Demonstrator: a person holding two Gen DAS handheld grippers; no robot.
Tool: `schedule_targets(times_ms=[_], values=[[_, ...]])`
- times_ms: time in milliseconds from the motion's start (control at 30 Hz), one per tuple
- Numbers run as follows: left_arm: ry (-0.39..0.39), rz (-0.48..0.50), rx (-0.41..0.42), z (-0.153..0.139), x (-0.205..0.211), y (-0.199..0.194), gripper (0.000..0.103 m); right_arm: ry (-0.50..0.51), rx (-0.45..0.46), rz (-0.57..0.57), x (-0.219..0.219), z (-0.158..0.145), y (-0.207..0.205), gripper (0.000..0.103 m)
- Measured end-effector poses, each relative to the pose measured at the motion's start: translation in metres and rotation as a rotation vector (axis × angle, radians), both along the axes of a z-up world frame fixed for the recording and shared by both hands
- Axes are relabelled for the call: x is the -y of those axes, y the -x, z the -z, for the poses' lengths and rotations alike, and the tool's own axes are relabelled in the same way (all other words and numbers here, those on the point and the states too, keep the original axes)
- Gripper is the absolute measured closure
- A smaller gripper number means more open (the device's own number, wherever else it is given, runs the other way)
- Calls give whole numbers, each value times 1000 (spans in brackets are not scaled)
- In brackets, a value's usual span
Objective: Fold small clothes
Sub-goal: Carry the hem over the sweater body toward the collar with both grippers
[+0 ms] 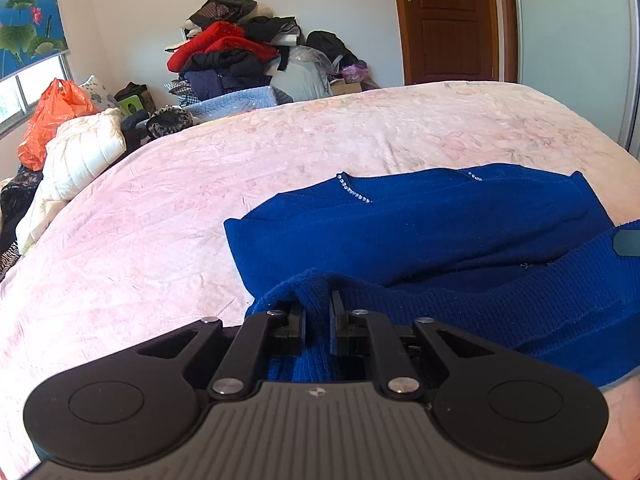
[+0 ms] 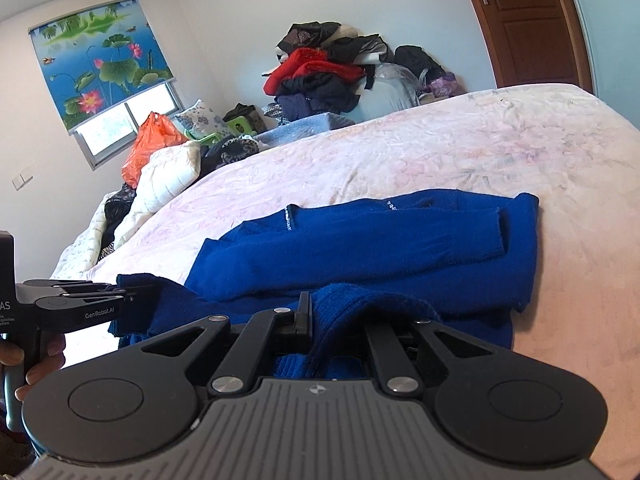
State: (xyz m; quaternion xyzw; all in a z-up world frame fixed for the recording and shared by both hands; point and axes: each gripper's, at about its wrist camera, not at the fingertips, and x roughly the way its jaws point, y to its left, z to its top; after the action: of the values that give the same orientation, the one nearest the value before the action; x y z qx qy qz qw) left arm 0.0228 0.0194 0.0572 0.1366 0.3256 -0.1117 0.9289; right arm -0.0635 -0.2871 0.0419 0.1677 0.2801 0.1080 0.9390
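A blue knit sweater (image 1: pixel 432 224) lies on the pink bedspread (image 1: pixel 160 208), its sleeves folded across the body. Its ribbed hem is lifted off the bed. My left gripper (image 1: pixel 318 312) is shut on the hem's left part, with blue fabric bunched between its fingers. My right gripper (image 2: pixel 336 320) is shut on the hem's right part; the fabric drapes over its right finger and hides it. The sweater (image 2: pixel 380 236) also shows in the right wrist view, with my left gripper (image 2: pixel 136 290) at the left edge, held by a hand.
The bedspread (image 2: pixel 440 152) stretches far beyond the sweater. A white quilted jacket (image 1: pixel 84 152) and an orange bag (image 1: pixel 52 116) lie at the bed's left side. A pile of clothes (image 1: pixel 236 56) stands against the far wall. A wooden door (image 1: pixel 448 20) is at the back right.
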Motion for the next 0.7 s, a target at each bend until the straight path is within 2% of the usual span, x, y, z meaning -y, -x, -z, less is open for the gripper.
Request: schedule_targets(times_ms=[400, 700], values=[[-4, -5, 72, -10, 8, -2, 93, -23, 31, 36, 8, -5, -7, 92], [-32, -32, 99, -6, 27, -28, 93, -24, 45, 68, 13, -4, -29, 92]])
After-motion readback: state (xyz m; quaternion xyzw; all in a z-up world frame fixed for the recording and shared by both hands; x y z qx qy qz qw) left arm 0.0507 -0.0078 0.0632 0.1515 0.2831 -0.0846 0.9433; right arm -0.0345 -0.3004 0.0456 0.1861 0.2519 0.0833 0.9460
